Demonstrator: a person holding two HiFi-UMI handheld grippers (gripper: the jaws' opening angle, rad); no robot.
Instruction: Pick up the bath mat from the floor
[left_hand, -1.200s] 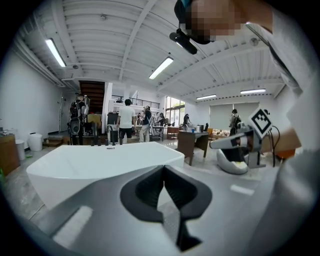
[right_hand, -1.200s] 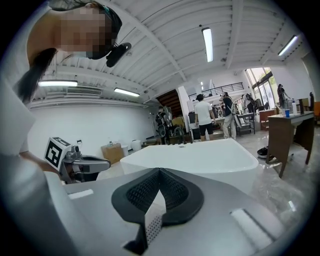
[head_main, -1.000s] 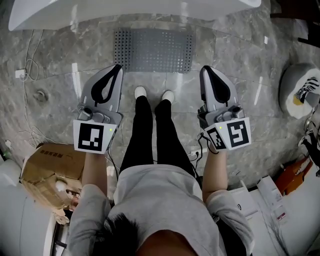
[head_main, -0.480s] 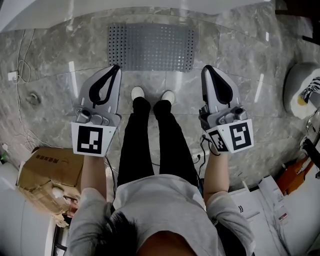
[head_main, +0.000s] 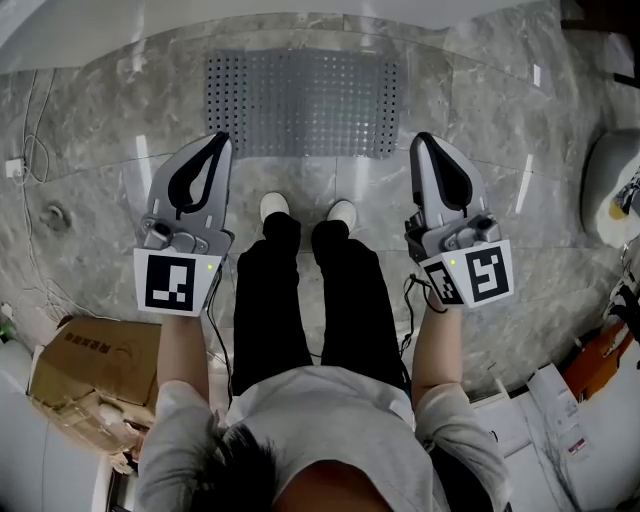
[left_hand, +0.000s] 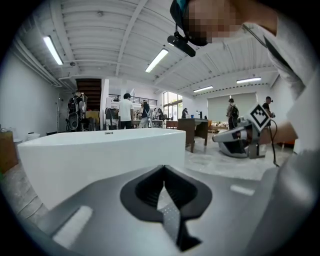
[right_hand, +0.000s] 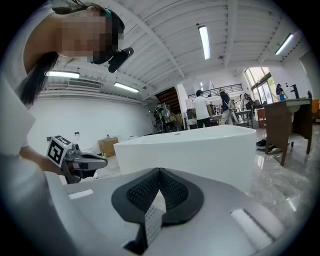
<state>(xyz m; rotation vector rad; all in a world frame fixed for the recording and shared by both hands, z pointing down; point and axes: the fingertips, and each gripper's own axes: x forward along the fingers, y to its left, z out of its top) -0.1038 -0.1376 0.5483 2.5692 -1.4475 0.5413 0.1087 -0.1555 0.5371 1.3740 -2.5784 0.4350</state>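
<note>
The grey perforated bath mat (head_main: 305, 105) lies flat on the marble floor (head_main: 90, 160) just beyond the person's shoes (head_main: 275, 207), its long axis running left to right. The left gripper (head_main: 219, 138) and right gripper (head_main: 422, 138) both have their fingers closed on nothing. Each points toward a near corner of the mat, and they look equally close.

In the head view the tip of the left gripper (head_main: 217, 138) covers the near left corner of the bath mat (head_main: 305, 100). A white round object (head_main: 608, 190) at the right side is cut off by the picture's edge, and I cannot tell what it is. In the left gripper view the gripper's own body hides the lower part of the bathtub (left_hand: 100, 150). The people (left_hand: 126, 107) far behind the tub are too small to tell anything more.
</note>
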